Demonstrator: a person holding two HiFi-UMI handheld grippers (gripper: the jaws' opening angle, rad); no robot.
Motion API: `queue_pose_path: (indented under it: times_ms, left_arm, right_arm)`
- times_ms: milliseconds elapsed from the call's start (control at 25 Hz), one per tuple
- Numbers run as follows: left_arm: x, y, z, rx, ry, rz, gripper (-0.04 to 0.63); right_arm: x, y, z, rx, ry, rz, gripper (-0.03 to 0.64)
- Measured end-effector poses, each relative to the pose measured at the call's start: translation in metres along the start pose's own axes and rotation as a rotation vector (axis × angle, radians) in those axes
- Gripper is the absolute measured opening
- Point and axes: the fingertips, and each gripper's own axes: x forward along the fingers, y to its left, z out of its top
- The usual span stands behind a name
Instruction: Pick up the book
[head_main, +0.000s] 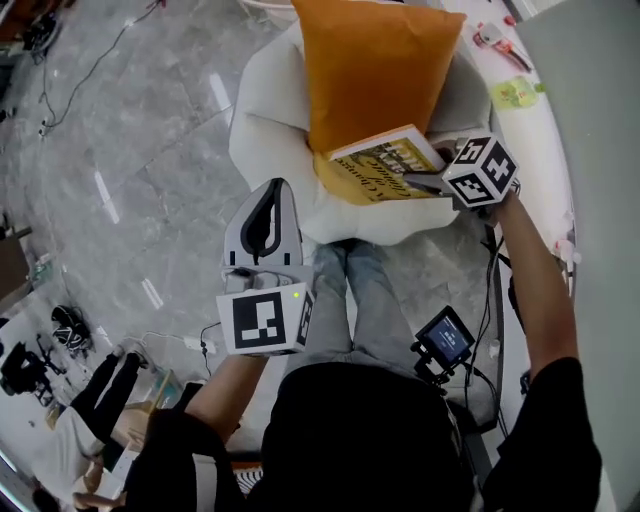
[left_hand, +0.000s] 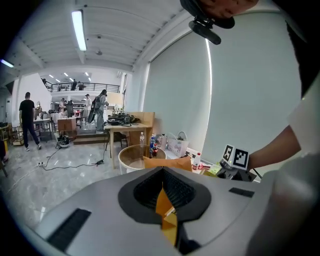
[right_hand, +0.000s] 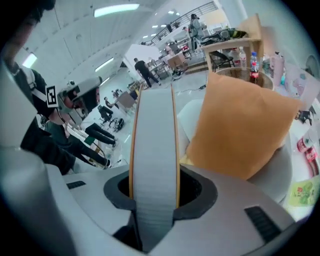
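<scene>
The book (head_main: 385, 165) has a yellow cover and is held up in front of an orange cushion (head_main: 375, 60) that leans on a white armchair (head_main: 270, 110). My right gripper (head_main: 422, 181) is shut on the book's right edge. In the right gripper view the book's white page edge (right_hand: 155, 140) stands upright between the jaws of that gripper (right_hand: 156, 197), with the cushion (right_hand: 240, 130) behind it. My left gripper (head_main: 270, 190) hangs left of the book, apart from it, with its jaws together on nothing. In the left gripper view only a thin slit shows between the jaws of that gripper (left_hand: 162, 172).
My legs and a small screen device (head_main: 445, 338) are below the chair. A white table (head_main: 545, 110) with small items runs along the right. Cables cross the grey floor (head_main: 130, 150). A round glass table (left_hand: 132, 155) and distant people show in the left gripper view.
</scene>
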Motion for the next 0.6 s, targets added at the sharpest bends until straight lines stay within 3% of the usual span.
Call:
queue_pose_path:
  times_ms: [280, 600]
  left_arm:
    - [-0.043, -0.007, 0.028, 0.023, -0.031, 0.032, 0.012]
    - [-0.089, -0.010, 0.073, 0.037, -0.090, 0.044, 0.012]
  right_arm:
    - [-0.088, 0.054, 0.039, 0.113, -0.328, 0.026, 0.150]
    - [-0.194, 0.132, 0.076, 0.157, -0.707, 0.079, 0.150]
